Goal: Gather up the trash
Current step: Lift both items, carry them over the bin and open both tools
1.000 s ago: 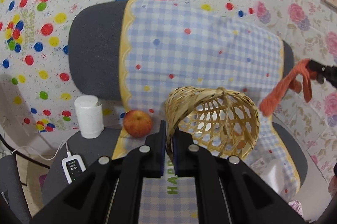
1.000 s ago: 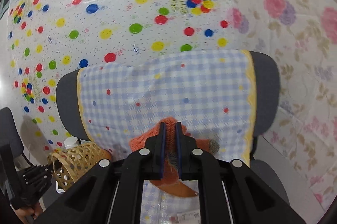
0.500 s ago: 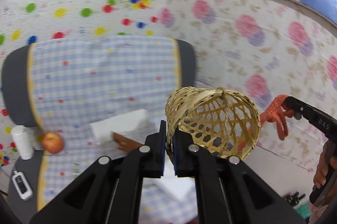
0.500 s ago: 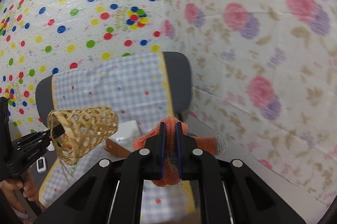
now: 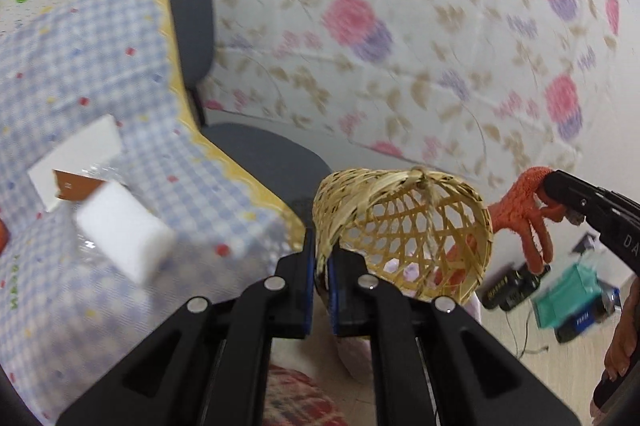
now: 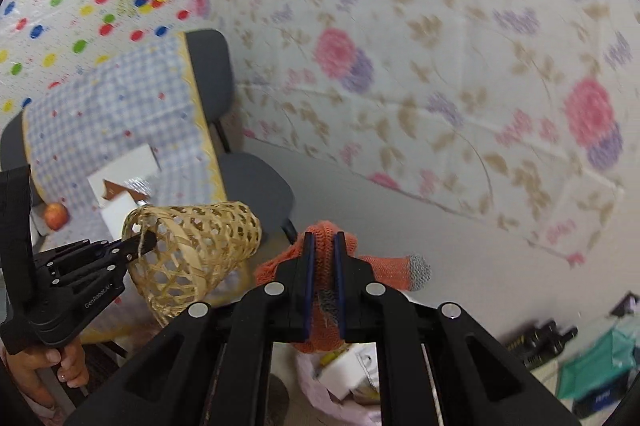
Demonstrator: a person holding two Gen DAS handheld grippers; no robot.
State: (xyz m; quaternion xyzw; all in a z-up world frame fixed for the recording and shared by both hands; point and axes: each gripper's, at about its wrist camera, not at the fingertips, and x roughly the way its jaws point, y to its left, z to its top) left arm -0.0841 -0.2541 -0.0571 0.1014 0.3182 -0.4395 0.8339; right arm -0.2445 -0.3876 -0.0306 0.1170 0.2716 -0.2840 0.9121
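Woven bamboo basket hangs tipped on its side from the left gripper, whose narrow jaws pinch the rim while the open mouth faces back toward the wrist, the gripper angled downward past the edge of the chair draped in blue checked cloth. Just right of it, the right gripper is clamped on an orange knit glove, whose grey-tipped finger pokes out to the right of the jaws. Below those jaws sits a pink trash bag on the floor, and each tool's handle is wrapped by a hand.
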